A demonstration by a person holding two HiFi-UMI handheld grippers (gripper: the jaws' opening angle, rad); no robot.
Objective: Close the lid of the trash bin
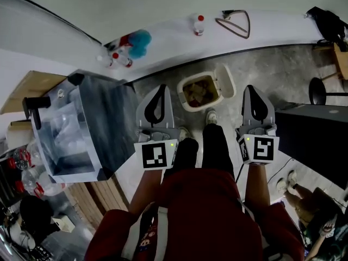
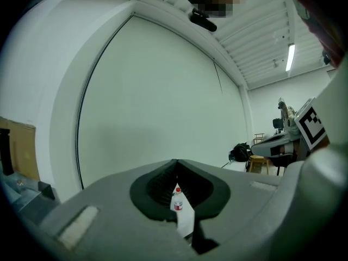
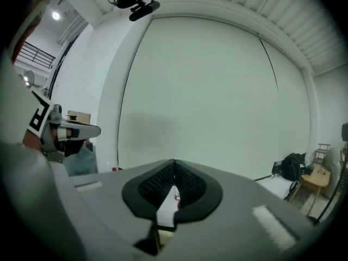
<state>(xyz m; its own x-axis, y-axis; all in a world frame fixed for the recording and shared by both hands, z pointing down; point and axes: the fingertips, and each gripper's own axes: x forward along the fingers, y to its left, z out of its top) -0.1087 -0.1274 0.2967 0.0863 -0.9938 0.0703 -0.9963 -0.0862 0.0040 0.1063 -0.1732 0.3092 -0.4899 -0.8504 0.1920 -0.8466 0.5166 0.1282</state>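
Head view, stance: we stand over the floor with both tools held out ahead of our waist, one on each side of our legs.
Left tool (image 1: 161,89): its jaws are pressed together at the tips and pinch nothing. In the left gripper view a red-capped bottle (image 2: 177,199) shows through the gap behind the tips, but it is far off by the wall and not held.
Right tool (image 1: 252,90): its jaws are also pressed together, with nothing between the pads.
Why closed: we judge that shut tips give a blunt nose for pushing a lid, since no grasp is needed.
Trash bin (image 1: 187,103): it stands on the floor just beyond the tool tips, between the two tools and nearer the left one. Brownish scraps show inside.
Lid (image 1: 228,79): it is open, swung back at the bin's far side on the side toward the right tool. Neither tool touches it.
Step in hand: we read this as the approach. Both gripper views look level at the wall and miss the bin.
Next move: the right tool seems better placed to tip the lid over the opening.
Far wall: more bottles (image 1: 199,24) stand along its foot, well beyond both tools.
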